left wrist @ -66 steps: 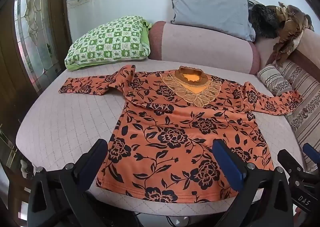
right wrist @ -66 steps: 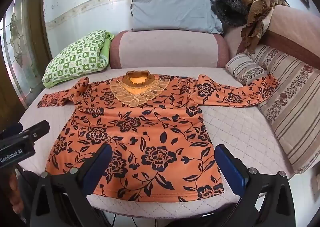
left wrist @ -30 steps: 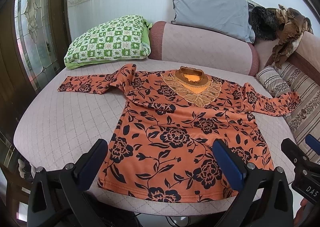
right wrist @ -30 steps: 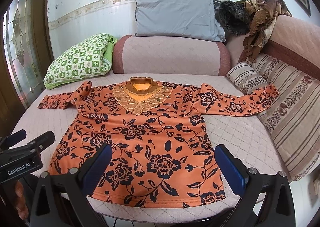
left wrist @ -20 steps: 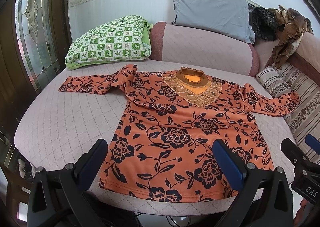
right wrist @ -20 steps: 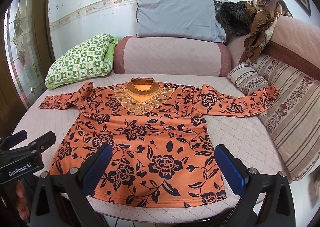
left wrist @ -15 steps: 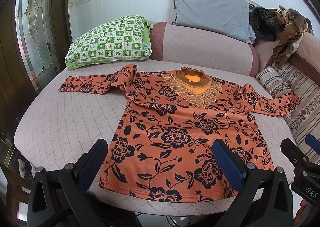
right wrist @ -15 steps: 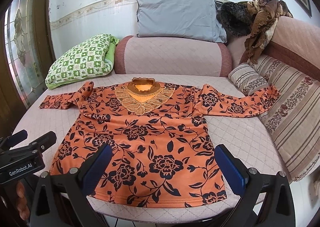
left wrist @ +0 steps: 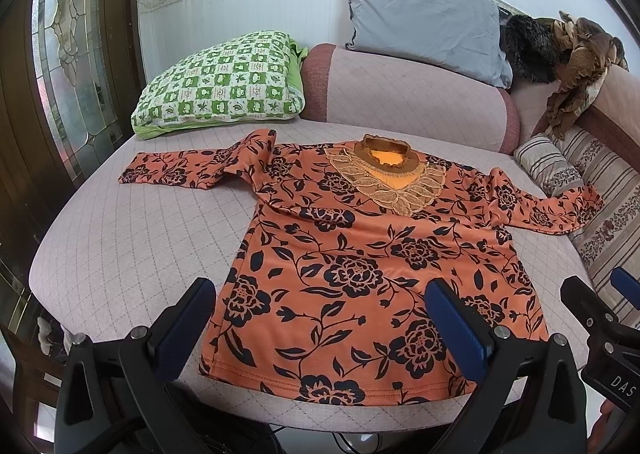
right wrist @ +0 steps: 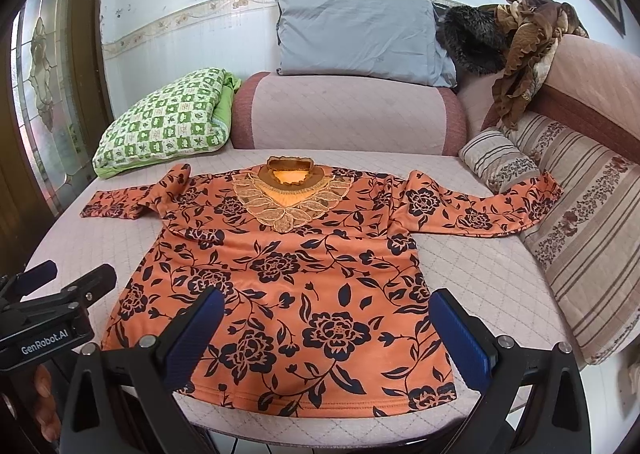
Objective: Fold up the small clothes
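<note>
An orange long-sleeved top with black flowers and a gold lace collar lies flat, front up, on the pink quilted seat, both sleeves spread sideways. Its hem faces me at the front edge. My left gripper hovers open over the hem, left of centre, holding nothing. My right gripper hovers open over the hem as well, empty. Each gripper shows at the edge of the other's view: the right gripper, the left gripper.
A green checked pillow lies at the back left, a grey pillow on the backrest, a striped cushion and striped sofa side at the right. Brown clothes hang over the corner. A glazed wooden door stands at left.
Both grippers have risen and drawn back a little, so the top sits slightly farther off in both views. The top itself has not moved and both grippers stay open.
</note>
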Motion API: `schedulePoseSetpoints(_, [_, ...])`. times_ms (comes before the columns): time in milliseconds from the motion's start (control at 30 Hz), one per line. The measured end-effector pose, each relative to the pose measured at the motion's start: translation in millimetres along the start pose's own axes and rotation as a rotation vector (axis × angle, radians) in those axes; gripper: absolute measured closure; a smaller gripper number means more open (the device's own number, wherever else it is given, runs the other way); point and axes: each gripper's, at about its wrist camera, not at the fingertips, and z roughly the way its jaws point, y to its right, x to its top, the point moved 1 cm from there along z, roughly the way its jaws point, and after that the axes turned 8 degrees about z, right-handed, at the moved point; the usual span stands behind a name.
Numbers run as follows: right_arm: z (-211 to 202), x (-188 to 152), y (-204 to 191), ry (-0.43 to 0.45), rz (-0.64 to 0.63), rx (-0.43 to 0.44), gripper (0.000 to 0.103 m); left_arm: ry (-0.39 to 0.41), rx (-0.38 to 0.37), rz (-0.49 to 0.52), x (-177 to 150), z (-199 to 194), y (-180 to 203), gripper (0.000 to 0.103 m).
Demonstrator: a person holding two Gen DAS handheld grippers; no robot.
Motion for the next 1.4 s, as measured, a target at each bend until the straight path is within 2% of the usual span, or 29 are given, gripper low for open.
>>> schedulePoseSetpoints(1400, [7.7, -2.2, -1.4, -0.002, 0.002, 0.0, 0.0, -0.005, 0.003, 0.0, -0.7, 3.8, -0.2, 0.0])
